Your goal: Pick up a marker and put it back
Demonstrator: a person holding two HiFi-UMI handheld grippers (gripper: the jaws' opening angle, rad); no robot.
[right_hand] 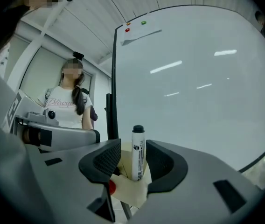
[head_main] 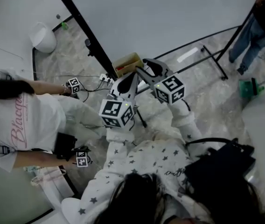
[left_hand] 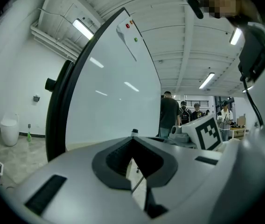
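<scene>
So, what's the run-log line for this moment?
stage: before grasp | right tongs: open, either side of upright marker in box | left tongs: shut, empty | marker: not yet lifted

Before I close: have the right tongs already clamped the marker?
No: the right tongs stand open, with the marker upright in its box, untouched between them.

Count: 1 left hand-held gripper (left_hand: 132,141) + 1 right hand-held gripper (right_hand: 133,143) = 2. 1 whiteboard (right_hand: 193,87), 1 box (right_hand: 137,192), 1 marker (right_hand: 138,153), 1 red cap (right_hand: 110,186).
</scene>
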